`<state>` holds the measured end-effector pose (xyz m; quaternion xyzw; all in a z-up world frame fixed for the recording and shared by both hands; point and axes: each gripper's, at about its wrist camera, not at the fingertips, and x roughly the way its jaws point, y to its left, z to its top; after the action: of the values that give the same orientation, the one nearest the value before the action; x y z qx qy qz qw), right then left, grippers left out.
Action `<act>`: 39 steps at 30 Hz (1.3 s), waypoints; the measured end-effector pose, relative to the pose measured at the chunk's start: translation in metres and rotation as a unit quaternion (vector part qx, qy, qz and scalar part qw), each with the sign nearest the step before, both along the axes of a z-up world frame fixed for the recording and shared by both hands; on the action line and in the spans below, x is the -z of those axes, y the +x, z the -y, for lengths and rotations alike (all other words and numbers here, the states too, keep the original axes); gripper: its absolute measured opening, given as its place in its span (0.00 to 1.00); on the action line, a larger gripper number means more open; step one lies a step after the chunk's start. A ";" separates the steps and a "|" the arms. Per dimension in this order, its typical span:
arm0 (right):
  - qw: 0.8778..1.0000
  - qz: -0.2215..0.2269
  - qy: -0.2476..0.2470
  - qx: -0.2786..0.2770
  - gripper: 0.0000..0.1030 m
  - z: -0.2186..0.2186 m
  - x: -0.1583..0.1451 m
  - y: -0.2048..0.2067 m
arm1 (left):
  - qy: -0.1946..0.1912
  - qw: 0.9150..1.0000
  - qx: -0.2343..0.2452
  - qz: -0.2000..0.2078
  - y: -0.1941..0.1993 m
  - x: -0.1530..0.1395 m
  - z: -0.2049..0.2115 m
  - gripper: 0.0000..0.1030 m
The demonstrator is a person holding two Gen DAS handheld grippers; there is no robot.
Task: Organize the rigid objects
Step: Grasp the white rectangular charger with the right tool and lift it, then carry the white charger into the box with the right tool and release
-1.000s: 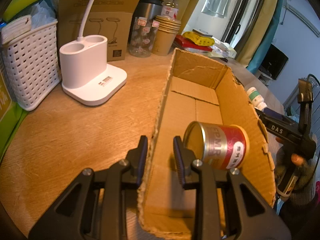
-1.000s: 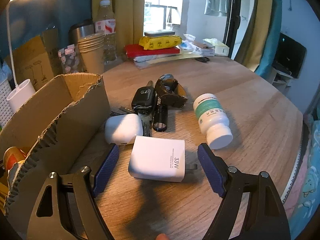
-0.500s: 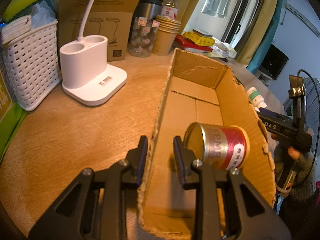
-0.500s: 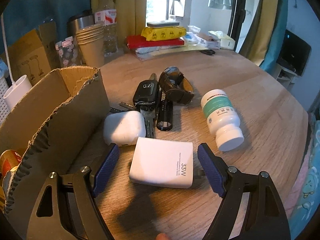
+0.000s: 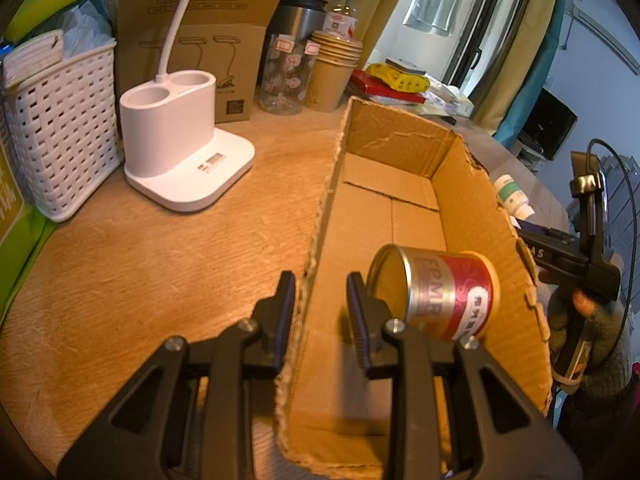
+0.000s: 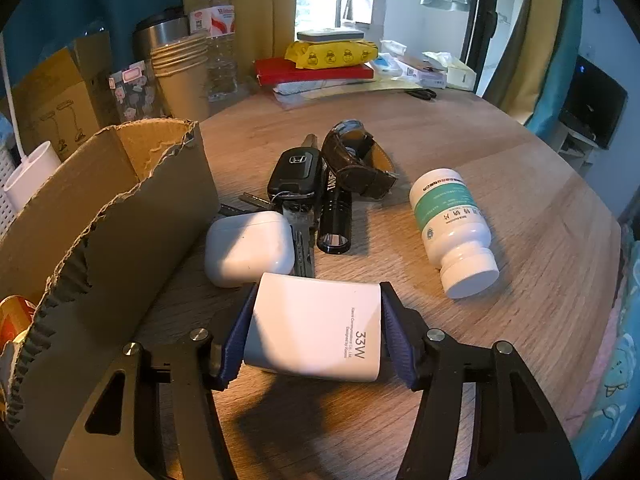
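At the far left of the round wooden table (image 5: 140,264) stands a white woven basket (image 5: 60,140), then a white lamp base (image 5: 180,152) with a brown carton (image 5: 208,40) propped behind it, and a stack of paper cups (image 5: 332,72) beside a patterned glass jar (image 5: 286,76). The left gripper (image 5: 318,312) straddles the near left wall of the torn cardboard box (image 5: 472,216), one jaw outside and one inside, set narrow, though I cannot tell whether the pads actually pinch the cardboard. Inside the box a red and silver can (image 5: 440,296) lies on its side against the right wall. Past that wall, on the open table, the right gripper (image 6: 316,332) is closing, its blue pads against both sides of a white charger (image 6: 316,324) marked 33W. Crowding just beyond it are a white earbud case (image 6: 248,252), a car key (image 6: 296,176), a small black torch (image 6: 336,220) and a brown watch (image 6: 360,164). To the right a white pill bottle (image 6: 452,220) lies on its side, apart from the rest.
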<state>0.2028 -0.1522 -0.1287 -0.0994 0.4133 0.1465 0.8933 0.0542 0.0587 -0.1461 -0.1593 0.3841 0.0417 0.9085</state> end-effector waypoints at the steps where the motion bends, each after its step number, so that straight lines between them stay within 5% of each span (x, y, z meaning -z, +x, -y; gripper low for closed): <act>1: 1.000 0.000 0.004 0.000 0.59 0.000 0.000 0.000 | -0.001 1.000 -0.001 0.001 0.000 0.000 0.000 0.27; 39: 0.997 0.039 0.056 -0.021 0.57 0.007 -0.031 -0.023 | 0.000 1.000 0.005 0.009 -0.004 -0.004 0.000 0.26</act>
<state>0.1795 -0.1592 -0.0975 -0.0631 0.3674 0.1845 0.9094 0.0501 0.0582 -0.1425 -0.1573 0.3767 0.0355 0.9122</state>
